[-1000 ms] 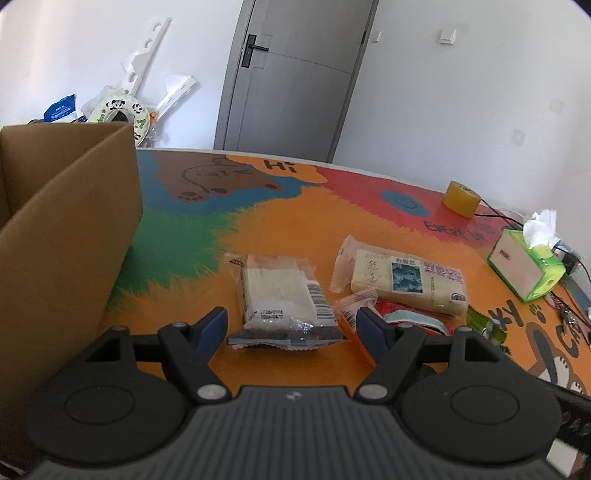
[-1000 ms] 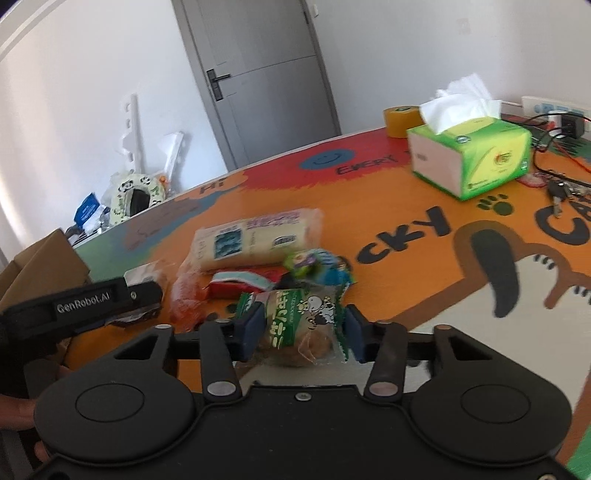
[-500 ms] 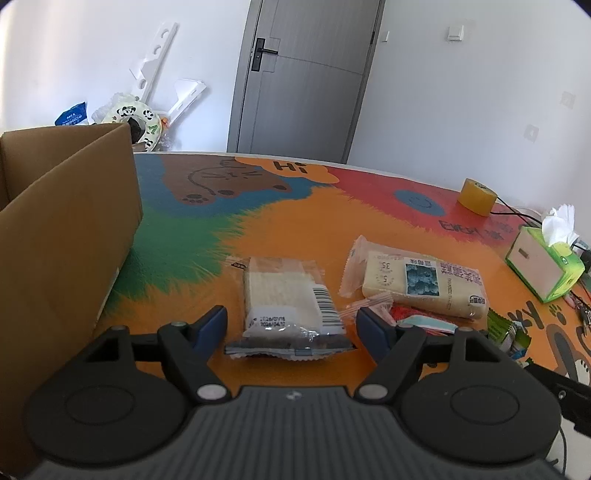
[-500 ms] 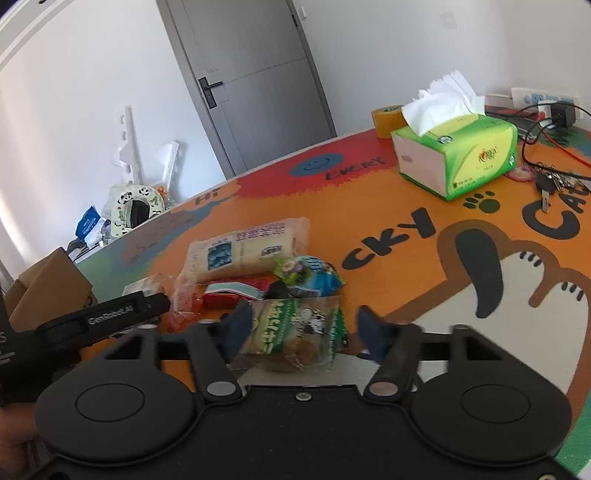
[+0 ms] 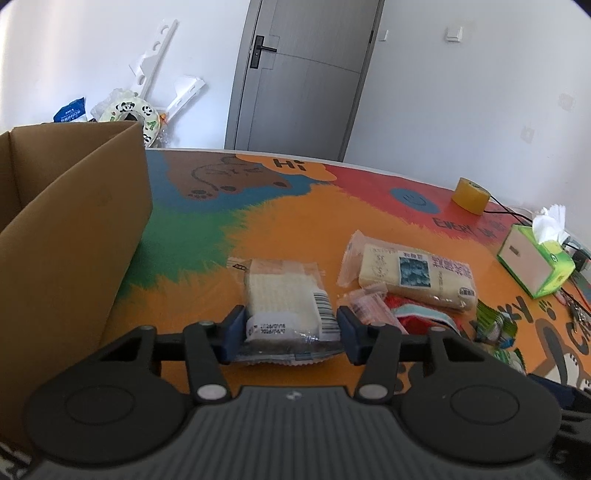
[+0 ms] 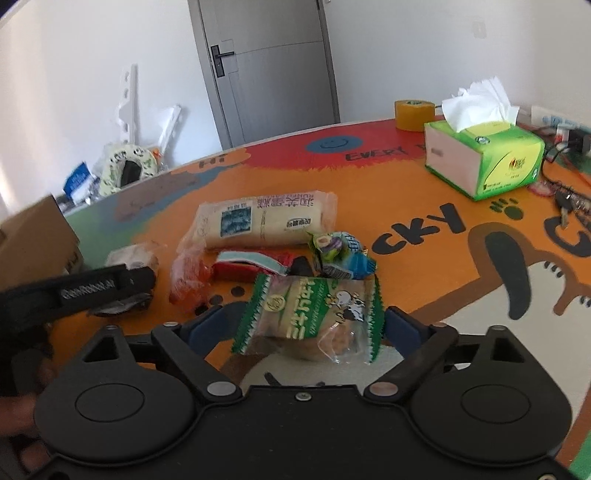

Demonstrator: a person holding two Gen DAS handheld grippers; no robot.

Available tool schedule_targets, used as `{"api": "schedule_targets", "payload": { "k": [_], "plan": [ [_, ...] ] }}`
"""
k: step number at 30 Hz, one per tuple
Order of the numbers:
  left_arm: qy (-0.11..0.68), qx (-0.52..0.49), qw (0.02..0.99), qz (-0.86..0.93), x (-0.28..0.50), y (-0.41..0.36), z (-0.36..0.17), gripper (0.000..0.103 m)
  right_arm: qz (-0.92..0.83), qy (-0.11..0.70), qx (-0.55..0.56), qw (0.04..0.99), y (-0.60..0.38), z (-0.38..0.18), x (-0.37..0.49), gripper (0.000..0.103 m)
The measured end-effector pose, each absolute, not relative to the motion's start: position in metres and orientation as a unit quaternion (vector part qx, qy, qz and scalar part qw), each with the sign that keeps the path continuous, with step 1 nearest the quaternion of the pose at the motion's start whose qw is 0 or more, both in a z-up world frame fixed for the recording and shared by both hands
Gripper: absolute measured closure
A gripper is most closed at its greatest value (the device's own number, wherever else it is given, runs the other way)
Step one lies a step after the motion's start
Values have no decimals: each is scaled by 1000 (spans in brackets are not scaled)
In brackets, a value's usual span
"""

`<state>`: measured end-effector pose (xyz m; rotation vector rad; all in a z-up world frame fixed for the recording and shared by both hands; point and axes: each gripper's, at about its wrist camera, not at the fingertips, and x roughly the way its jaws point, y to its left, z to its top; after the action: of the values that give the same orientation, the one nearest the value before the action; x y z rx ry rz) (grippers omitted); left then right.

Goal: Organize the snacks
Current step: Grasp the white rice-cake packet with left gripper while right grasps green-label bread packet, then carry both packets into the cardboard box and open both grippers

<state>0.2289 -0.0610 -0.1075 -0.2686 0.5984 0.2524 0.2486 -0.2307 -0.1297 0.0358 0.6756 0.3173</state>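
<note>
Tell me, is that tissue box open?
Open: the tissue box has a white tissue sticking up out of its top.

Plain room in a home or small office, used as a makeshift workspace. White walls; grey door point(image 5: 295, 74) with black lever handle straight ahead of the left claw point(image 5: 291, 334), light switch point(image 5: 453, 34) on the wall to the door's right. Surface point(image 5: 295, 229) under the claws carries a bright cartoon print in orange, red, green and blue with paw marks and lettering. Household clutter: open cardboard box point(image 5: 74, 236) to the left claw's left, green tissue box point(image 6: 484, 155) and yellow tape roll point(image 6: 413, 114) ahead-right of the right claw point(image 6: 306, 325), cables and keys point(image 6: 569, 203) at far right. White plastic parts point(image 5: 155, 74) lean on the far wall, beyond the box.
</note>
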Motion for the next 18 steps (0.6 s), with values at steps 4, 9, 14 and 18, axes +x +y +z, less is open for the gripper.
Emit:
{"api": "schedule_targets", "payload": {
  "k": [4,9,14,18],
  "plan": [
    [296,-131,939,119,220,-62,-107,52,145,326,1,934,-231,-128,244,40],
    [293,-125,942,105,207,-65,-102,53,153,313,11,937,-240,-123,237,51],
    [286,-125,945,100,195,-66,-95,53,164,315,30,934,-243,-122,227,53],
    [281,-128,946,94,184,-66,-91,53,168,307,38,936,-245,-117,217,53]
  ]
}}
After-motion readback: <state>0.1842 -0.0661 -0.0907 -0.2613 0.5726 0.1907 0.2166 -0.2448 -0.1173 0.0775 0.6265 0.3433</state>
